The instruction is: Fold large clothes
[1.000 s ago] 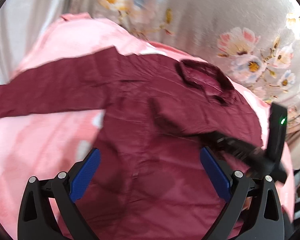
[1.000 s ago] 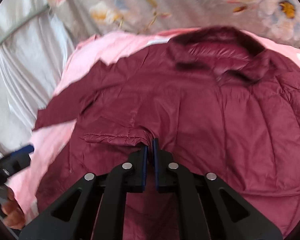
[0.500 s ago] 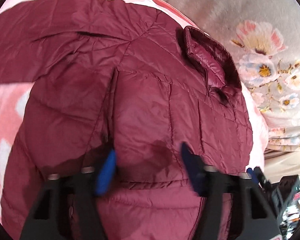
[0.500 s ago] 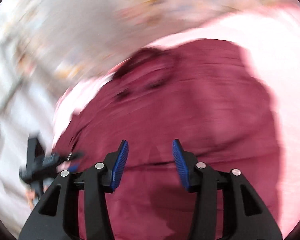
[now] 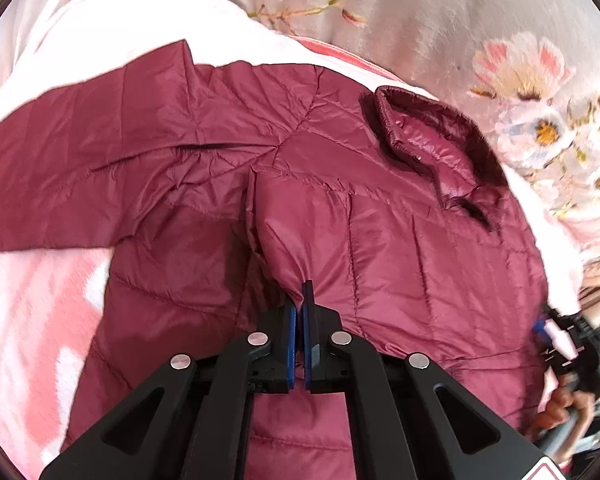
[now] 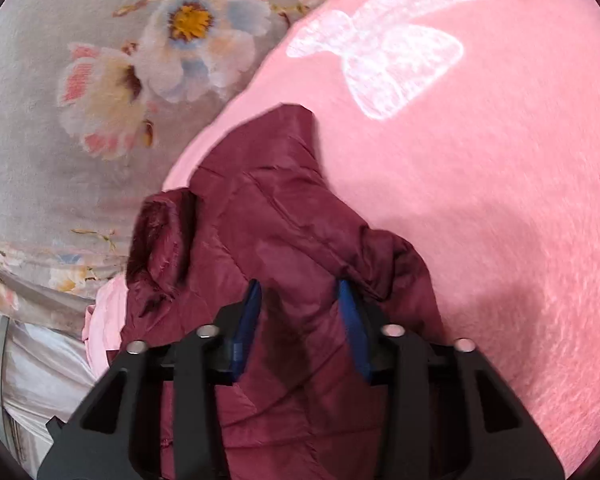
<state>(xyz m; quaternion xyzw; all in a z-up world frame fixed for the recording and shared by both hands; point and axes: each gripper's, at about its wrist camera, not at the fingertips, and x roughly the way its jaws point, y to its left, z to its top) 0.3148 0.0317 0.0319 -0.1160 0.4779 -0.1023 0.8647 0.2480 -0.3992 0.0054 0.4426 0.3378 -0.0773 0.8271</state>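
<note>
Maroon jacket [image 5: 380, 240] pinched, left gripper [image 5: 300, 300]

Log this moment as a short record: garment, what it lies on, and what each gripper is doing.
garment: maroon quilted jacket, spread out, collar standing up
surface: pink blanket over a grey flowered sheet
left gripper: shut, pinching a fold of the jacket near its middle
right gripper: open, fingers apart over a bunched part of the jacket, gripping nothing
fold state: one sleeve lying out to the side
</note>
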